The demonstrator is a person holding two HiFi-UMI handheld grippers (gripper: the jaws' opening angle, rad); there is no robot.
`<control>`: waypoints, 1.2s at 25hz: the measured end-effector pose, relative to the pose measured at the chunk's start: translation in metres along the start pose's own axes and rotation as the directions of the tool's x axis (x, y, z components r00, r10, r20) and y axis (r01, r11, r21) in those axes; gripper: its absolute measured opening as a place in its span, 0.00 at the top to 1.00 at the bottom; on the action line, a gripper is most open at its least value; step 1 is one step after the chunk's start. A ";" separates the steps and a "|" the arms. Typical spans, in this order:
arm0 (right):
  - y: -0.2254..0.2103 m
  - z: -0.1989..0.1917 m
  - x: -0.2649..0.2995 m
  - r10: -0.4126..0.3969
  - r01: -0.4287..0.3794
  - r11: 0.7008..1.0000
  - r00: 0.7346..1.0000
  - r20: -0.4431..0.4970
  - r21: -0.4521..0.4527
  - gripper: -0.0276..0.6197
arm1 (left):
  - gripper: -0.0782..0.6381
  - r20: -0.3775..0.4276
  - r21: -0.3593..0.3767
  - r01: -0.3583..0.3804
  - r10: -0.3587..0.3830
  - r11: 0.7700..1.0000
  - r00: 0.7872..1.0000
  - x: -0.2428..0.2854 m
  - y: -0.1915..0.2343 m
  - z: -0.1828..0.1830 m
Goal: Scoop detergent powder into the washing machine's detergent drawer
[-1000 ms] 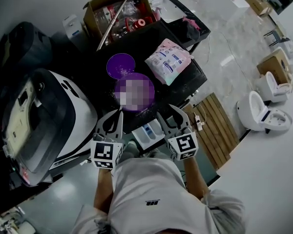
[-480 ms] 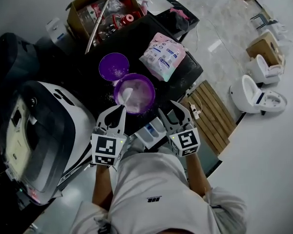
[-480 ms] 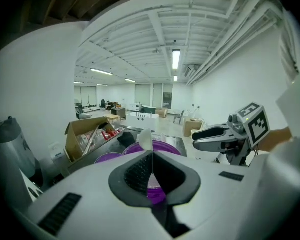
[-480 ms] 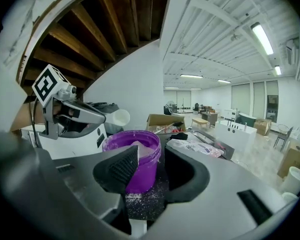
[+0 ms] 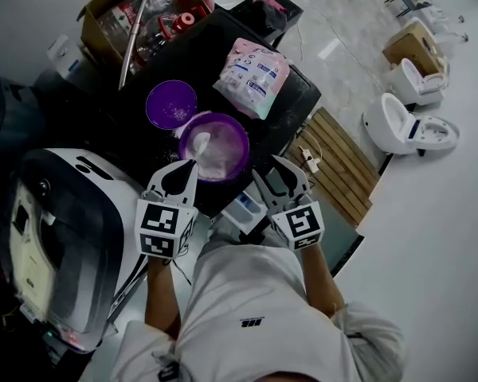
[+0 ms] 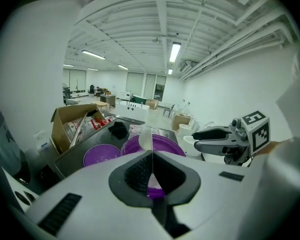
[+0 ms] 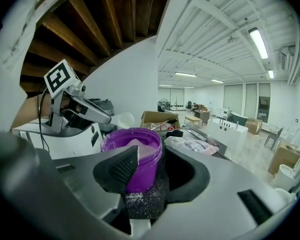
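Observation:
A purple tub [image 5: 231,161] of white powder stands on the black table [image 5: 299,106], its purple lid [image 5: 171,104] lying beside it. My left gripper [image 5: 189,167] is at the tub's near rim, shut on the thin handle of a white scoop [image 5: 201,143] whose bowl reaches over the powder. In the left gripper view the scoop [image 6: 145,138] stands edge-on between the pads [image 6: 138,173]. My right gripper [image 5: 277,175] is open just right of the tub. In its own view the tub [image 7: 140,159] is beyond the jaws. The blue-and-white detergent drawer [image 5: 243,211] is pulled out below the table's edge.
The washing machine [image 5: 64,213] fills the left side. A pink detergent bag [image 5: 252,66] lies behind the tub, and a cardboard box [image 5: 131,10] of bottles stands at the back. Spilled powder [image 7: 140,199] dusts the table. Wooden slats [image 5: 338,165] and toilets [image 5: 402,126] are on the right.
The head view has shifted, so the table sits higher and further left in frame. Both grippers have kept their places at the tub's near side, the scoop still in the tub.

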State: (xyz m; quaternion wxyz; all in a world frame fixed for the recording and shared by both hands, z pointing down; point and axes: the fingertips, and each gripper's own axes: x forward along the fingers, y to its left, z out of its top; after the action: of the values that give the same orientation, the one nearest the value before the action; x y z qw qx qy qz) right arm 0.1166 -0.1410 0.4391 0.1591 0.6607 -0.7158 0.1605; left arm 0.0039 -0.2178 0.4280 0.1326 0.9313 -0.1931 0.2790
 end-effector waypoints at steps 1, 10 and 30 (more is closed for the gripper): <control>0.000 0.000 0.001 0.005 -0.005 1.000 1.000 -0.002 -0.001 0.71 | 0.87 -0.013 0.003 0.002 -0.002 1.000 1.000 0.002 0.000 0.000; -0.009 0.001 0.016 0.085 -0.085 0.996 0.996 -0.008 -0.009 0.71 | 0.87 -0.193 0.024 -0.006 0.011 1.000 0.981 0.026 -0.004 -0.013; -0.034 0.008 0.034 0.194 -0.194 0.981 0.981 -0.010 -0.004 0.71 | 0.87 -0.479 0.044 0.014 0.009 0.999 0.878 0.067 -0.015 -0.036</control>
State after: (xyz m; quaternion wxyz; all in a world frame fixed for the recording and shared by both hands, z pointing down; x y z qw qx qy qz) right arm 0.1474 -0.1769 0.4477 0.1478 0.5868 -0.7763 0.1764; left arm 0.0452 -0.2108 0.4932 0.1553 0.8364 -0.1467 0.5047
